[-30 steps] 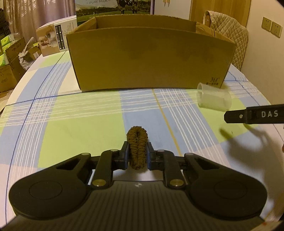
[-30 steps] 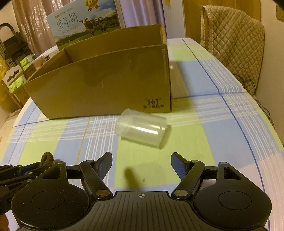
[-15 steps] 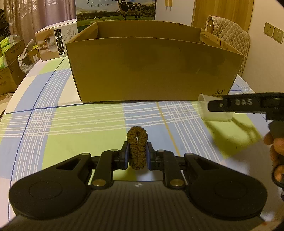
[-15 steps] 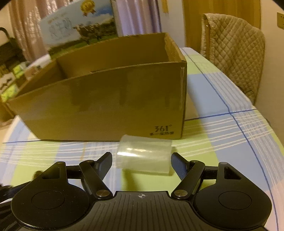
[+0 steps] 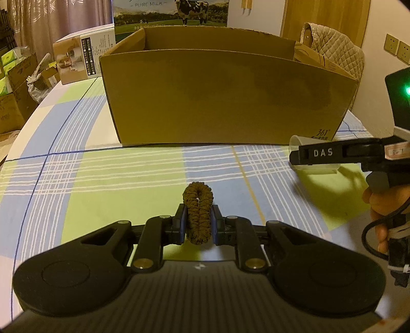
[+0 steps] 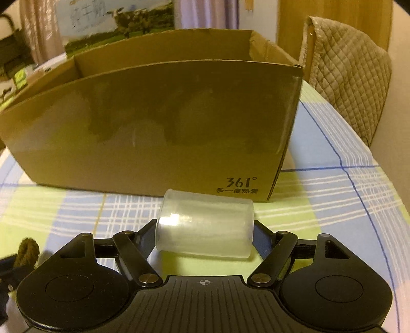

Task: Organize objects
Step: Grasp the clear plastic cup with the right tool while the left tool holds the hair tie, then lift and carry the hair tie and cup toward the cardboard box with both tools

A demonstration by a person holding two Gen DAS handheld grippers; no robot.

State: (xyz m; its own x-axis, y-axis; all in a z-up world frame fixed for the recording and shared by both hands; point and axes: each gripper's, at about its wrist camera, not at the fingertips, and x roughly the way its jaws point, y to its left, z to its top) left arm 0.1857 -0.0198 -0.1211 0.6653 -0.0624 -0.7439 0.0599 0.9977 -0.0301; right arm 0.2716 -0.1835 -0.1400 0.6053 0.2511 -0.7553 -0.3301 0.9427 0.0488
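Observation:
My left gripper (image 5: 198,222) is shut on a brown braided hair tie (image 5: 198,205), held upright a little above the checked tablecloth (image 5: 102,194). The tie also shows in the right wrist view as a brown loop (image 6: 27,252) at the far left. A clear plastic cup (image 6: 205,220) lies on its side in front of the open cardboard box (image 6: 153,128). My right gripper (image 6: 204,235) is open, one finger on each side of the cup, close to its ends. In the left wrist view the near finger (image 5: 320,153) hides most of the cup (image 5: 297,141).
The cardboard box (image 5: 225,97) spans the table's middle, its inside hidden. Behind it stand a milk carton case (image 5: 170,12) and a white product box (image 5: 84,56). A quilted chair back (image 6: 346,84) is at the right. A hand (image 5: 381,205) holds the right gripper.
The right gripper has moved forward and down to the cup, so its fingers now flank it. The left gripper holds the hair tie in the same place.

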